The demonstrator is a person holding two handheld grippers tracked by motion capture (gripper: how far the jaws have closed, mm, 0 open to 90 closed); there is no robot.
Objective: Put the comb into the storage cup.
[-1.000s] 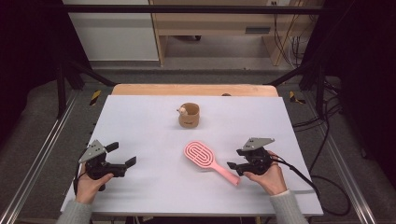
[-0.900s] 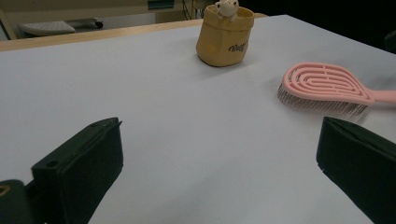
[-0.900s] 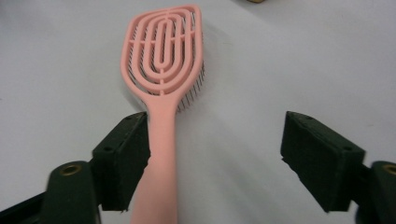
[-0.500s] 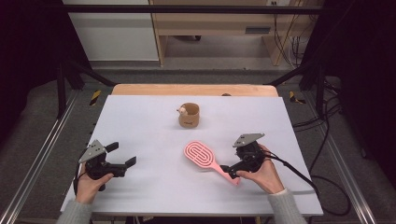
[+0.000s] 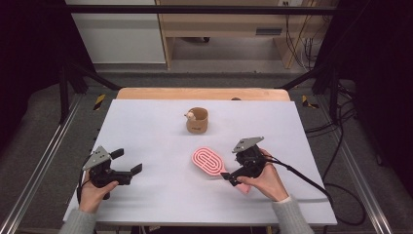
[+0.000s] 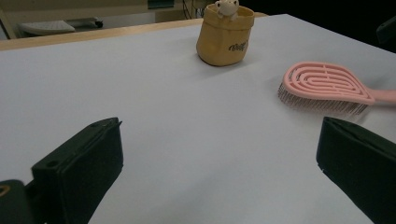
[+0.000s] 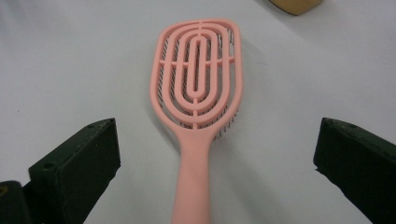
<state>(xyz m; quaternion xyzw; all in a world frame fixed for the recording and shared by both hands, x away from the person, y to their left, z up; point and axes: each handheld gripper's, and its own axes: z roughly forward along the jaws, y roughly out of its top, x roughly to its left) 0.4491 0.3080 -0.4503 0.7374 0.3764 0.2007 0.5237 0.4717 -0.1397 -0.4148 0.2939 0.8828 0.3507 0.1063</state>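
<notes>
Right now the pink hairbrush (image 5: 208, 163) lies bristles-down on the white table (image 5: 146, 126), its handle running straight back between the wide-open jaws of the right gripper (image 5: 233, 178), which have just been opening. That hand covers the handle's end. Well apart, the left gripper (image 5: 127, 162) gapes empty.

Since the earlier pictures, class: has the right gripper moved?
Yes. In the high view the right gripper has shifted left, closer to the brush head and the cup; its jaws have just been opening, with the handle between them, ungripped.
</notes>
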